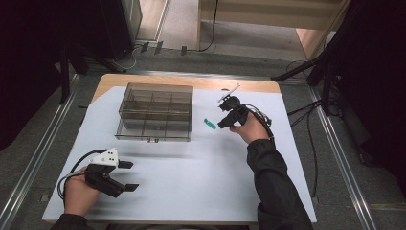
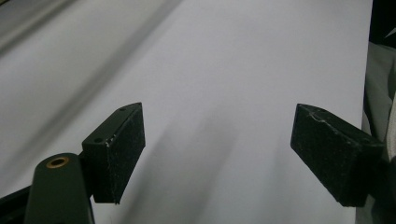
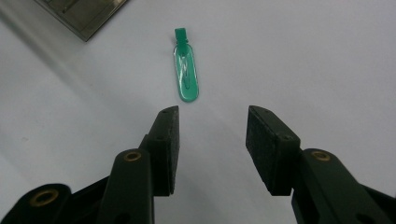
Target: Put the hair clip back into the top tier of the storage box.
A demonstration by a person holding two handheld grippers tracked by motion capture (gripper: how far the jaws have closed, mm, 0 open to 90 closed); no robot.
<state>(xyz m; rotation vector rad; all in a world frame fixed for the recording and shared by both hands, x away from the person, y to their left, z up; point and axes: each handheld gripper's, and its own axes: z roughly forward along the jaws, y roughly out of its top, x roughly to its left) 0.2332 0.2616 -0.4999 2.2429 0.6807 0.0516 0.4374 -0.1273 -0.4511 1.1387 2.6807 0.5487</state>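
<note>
The left black claw (image 1: 128,176) sits near the front edge of the table, held in the person's left hand (image 1: 76,191). Its two jaws are wide apart and there is nothing between them. In the left gripper view the left claw (image 2: 217,156) shows its two black pads far apart, with just the plain white sheet (image 2: 224,70) under them. This claw has a grey three-cornered plate (image 1: 106,157) on top and a black cable (image 1: 72,172) looping from it. The big white sheet (image 1: 191,177) covers most of the wooden table (image 1: 191,82). Farther back and to the right, the right black claw (image 1: 223,123) is held in the person's right hand (image 1: 253,128), with a dark sleeve (image 1: 275,184) behind it. Its jaws are partly open and hold nothing. In the right gripper view the right claw (image 3: 212,140) points at a small green flat plastic piece with a rounded end (image 3: 185,73), which lies on the white sheet just past the jaw tips, not touching them. In the high view that green piece (image 1: 210,123) lies between the right claw and a clear plastic box with many small compartments (image 1: 155,112). The box stands at the back left of the sheet, near the green piece. One corner of the box (image 3: 81,14) shows in the right gripper view.
</note>
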